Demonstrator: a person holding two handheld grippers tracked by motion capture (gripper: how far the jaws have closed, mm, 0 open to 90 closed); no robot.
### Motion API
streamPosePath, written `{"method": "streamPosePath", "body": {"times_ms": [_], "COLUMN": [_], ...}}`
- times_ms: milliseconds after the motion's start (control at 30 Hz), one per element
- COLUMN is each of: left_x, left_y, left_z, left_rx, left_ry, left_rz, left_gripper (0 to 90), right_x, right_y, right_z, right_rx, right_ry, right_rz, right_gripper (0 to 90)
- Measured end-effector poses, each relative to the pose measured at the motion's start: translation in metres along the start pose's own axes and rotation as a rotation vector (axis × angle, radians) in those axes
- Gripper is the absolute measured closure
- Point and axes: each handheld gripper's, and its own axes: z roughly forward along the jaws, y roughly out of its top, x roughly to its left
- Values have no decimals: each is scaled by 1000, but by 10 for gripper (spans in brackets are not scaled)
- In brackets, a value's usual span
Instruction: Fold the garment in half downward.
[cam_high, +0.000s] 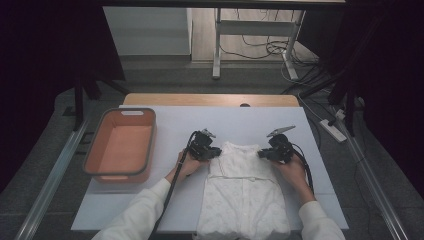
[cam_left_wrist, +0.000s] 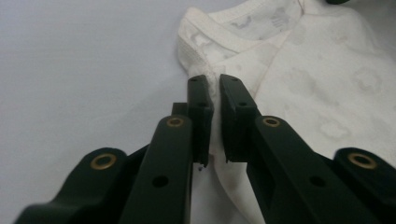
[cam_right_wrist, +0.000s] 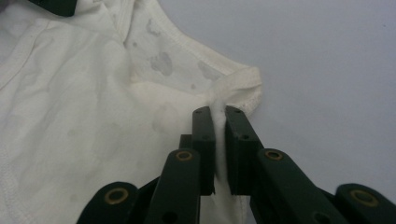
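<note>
An orange basket (cam_high: 120, 145) sits at the table's left edge; beside it the left gripper (cam_high: 204, 147) pinches the white garment's (cam_high: 243, 192) left shoulder, jaws nearly closed on cloth in its own view; the right gripper (cam_high: 275, 149) clamps the right shoulder, its view revealing the printed neckline.

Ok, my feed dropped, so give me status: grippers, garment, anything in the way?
Left gripper shut on white garment shoulder. Right gripper shut on the other shoulder. Garment flat on table. Orange basket off left, apart.
</note>
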Motion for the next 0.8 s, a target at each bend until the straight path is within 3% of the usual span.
{"method": "streamPosePath", "body": {"times_ms": [200, 333, 467, 500, 567, 800], "left_x": [-1, -5, -5, -5, -4, -4], "left_y": [3, 8, 10, 11, 13, 16], "left_z": [-14, -32, -43, -48, -56, -70], "left_rx": [-45, -112, -142, -155, -180, -209], "left_ry": [-12, 0, 5, 5, 1, 17], "left_rz": [22, 48, 53, 52, 43, 56], "left_gripper": [843, 843, 844, 844, 844, 844], "right_x": [-1, 2, 5, 6, 9, 18], "right_y": [1, 7, 12, 17, 22, 35], "right_z": [-5, -23, -35, -43, -48, -49], "right_rx": [-25, -107, -147, -186, -213, -236], "right_ry": [-6, -16, -20, -10, -12, -18], "right_rz": [-12, -25, -40, -39, -50, -84], "right_gripper": [853, 853, 853, 853, 853, 852]}}
